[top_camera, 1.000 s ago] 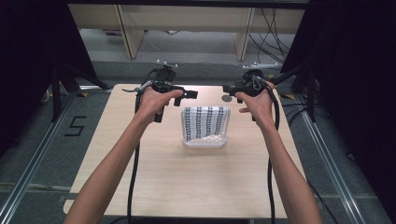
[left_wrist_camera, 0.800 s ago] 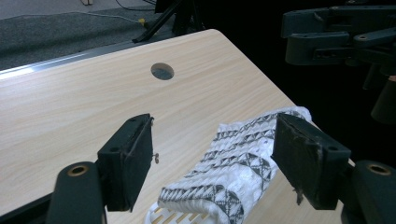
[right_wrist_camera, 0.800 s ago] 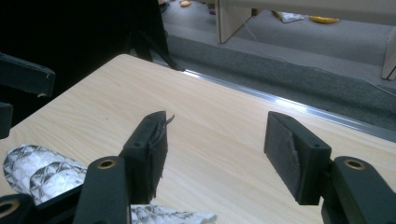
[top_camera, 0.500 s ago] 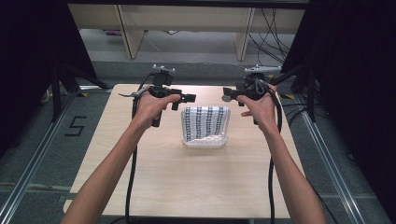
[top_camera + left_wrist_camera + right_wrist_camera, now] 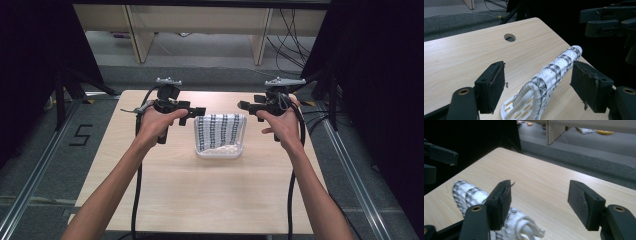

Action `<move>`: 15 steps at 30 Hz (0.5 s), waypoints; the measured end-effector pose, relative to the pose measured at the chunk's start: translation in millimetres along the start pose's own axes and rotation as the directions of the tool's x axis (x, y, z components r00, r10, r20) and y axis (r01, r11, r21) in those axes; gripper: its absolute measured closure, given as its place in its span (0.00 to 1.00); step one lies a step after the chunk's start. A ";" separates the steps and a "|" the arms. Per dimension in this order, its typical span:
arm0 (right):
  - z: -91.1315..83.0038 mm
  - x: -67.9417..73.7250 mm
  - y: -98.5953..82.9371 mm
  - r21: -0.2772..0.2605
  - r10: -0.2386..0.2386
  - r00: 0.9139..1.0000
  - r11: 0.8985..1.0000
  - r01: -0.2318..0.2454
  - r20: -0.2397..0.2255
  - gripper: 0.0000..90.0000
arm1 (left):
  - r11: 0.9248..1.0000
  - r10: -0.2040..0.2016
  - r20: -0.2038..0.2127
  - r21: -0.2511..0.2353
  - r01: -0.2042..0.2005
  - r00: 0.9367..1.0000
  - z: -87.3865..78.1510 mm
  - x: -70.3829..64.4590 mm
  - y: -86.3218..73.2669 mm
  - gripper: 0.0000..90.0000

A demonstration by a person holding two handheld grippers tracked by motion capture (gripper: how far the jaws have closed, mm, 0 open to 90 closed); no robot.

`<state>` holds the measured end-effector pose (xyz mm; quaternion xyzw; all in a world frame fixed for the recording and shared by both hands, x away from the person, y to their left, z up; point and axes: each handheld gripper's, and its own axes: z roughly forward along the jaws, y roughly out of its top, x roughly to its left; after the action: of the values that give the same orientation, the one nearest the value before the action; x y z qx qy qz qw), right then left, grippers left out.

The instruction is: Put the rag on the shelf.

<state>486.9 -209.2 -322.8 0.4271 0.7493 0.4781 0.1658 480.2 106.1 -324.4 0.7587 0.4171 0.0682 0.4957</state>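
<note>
A white slotted basket (image 5: 220,150) at table (image 5: 200,200) centre carries a black-patterned white cloth (image 5: 220,129) over its rim. Left gripper (image 5: 196,110) at nine o'clock and right gripper (image 5: 244,105) at three o'clock are both released, grasping nothing. Floor marking at nine o'clock reads "5" (image 5: 81,135).

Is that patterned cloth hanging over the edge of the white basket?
Yes, the patterned cloth drapes over the far rim of the white basket.

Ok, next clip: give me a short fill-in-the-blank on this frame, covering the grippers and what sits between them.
1. The patterned cloth is draped over a white ____ on the table.
2. The fingers of the left gripper stand ____, with nothing clamped between them.
3. In the high view the cloth lies ____ the left gripper and the right gripper.
4. In the left gripper view the tabletop has a round ____ beyond the cloth.

Missing words: basket; open; between; hole
</note>
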 end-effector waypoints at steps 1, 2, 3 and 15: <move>-0.7 0.1 0.2 0.000 -0.018 1.000 1.000 0.018 -0.011 0.41 | 1.000 0.000 0.003 -0.003 0.000 1.000 -1.2 -0.4 -1.1 0.29; -1.6 1.7 -0.5 -0.004 -0.024 1.000 1.000 0.024 -0.012 0.41 | 1.000 -0.002 0.009 -0.005 0.002 1.000 -2.1 -0.2 -2.0 0.29; -2.8 3.6 -0.6 -0.003 -0.015 1.000 1.000 0.015 -0.014 0.41 | 1.000 0.001 0.011 -0.007 -0.001 1.000 -3.4 -0.7 -3.5 0.29; -13.5 21.5 -11.4 -0.025 -0.069 0.998 0.997 0.069 0.004 0.39 | 1.000 0.008 0.020 -0.012 -0.008 1.000 -12.5 -1.6 -24.3 0.29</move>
<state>460.0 -201.8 -322.5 0.3996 0.7574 0.4806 0.1888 459.0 117.6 -337.4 0.7580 0.4088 0.0650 0.5041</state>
